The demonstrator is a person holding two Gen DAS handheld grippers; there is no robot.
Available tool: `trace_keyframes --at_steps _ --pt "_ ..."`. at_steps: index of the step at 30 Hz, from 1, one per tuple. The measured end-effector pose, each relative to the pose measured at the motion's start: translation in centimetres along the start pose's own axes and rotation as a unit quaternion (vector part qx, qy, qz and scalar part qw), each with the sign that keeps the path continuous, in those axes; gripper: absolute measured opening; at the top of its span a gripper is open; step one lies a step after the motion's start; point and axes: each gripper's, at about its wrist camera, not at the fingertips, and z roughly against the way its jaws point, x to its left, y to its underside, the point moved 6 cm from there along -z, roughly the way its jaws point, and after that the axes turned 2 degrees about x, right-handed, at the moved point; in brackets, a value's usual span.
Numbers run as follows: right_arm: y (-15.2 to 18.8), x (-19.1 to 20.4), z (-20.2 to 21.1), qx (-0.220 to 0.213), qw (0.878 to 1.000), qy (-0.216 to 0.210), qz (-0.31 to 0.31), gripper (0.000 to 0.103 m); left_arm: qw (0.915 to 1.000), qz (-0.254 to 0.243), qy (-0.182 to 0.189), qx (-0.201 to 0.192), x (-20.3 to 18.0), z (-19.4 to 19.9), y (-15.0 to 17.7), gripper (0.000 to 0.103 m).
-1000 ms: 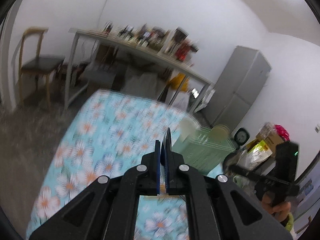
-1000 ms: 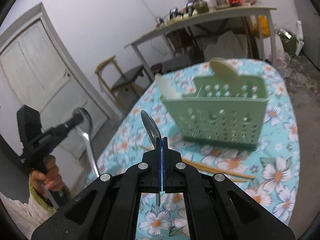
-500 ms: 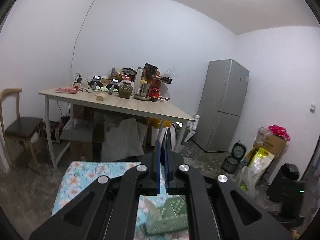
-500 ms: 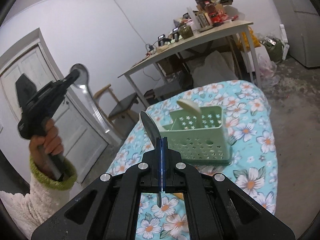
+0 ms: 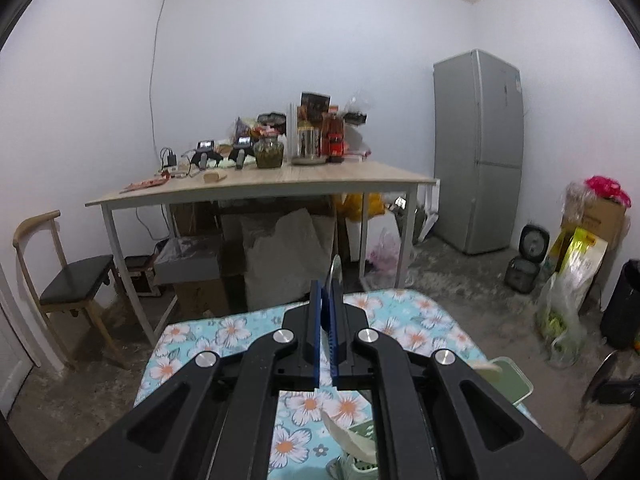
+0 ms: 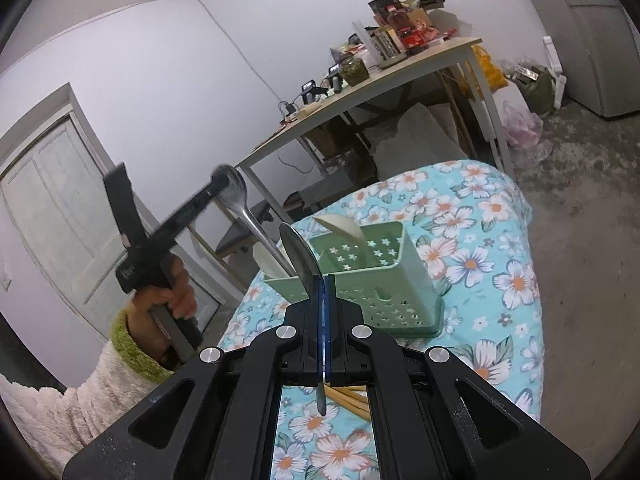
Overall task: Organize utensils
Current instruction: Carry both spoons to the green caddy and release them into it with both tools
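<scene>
Spoons gripped in both grippers above the floral desk.

Left gripper (image 5: 325,312) has its fingers clamped tight on a metal spoon (image 6: 235,196), bowl held high and the handle slanting down toward the green perforated utensil caddy (image 6: 372,276); whether the tip is inside the caddy is unclear. Right gripper (image 6: 324,300) is pinched shut on a second metal spoon (image 6: 301,258), bowl up just in front of the caddy, handle poking out below the fingers. The caddy stands on the flowered tablecloth (image 6: 492,240) with two cream ladles (image 6: 344,228) in it. Wooden chopsticks (image 6: 352,398) lie on the cloth under the right gripper.
</scene>
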Motion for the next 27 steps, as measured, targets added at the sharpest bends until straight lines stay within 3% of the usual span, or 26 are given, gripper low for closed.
trace_keyframes --at_steps 7,10,14,16,18,27 --pt "-1.0 -0.6 0.4 -0.01 1.0 -0.005 -0.001 0.0 0.9996 0.003 -0.007 0.026 -0.5 -1.8 3.1 0.003" --pt "-1.7 -0.6 1.0 -0.02 1.0 -0.007 0.0 0.0 0.9982 0.018 0.02 0.053 -0.9 -2.5 4.2 0.006" --pt "-3.5 -0.2 1.9 -0.042 0.999 -0.012 0.004 0.0 0.9972 0.031 0.038 0.056 -1.3 -2.5 4.7 0.009" --pt "-4.5 0.2 2.2 -0.052 0.998 -0.012 0.013 0.0 0.9967 0.043 0.042 0.055 -1.0 -2.4 4.7 0.021" --pt "-5.9 0.7 2.3 -0.065 0.998 -0.013 0.024 0.0 0.9961 0.058 0.047 0.048 -0.5 -1.9 4.4 0.027" --pt "-11.3 1.8 1.4 -0.12 0.991 0.0 0.061 0.0 0.9912 0.123 0.045 0.019 3.5 3.8 4.9 0.043"
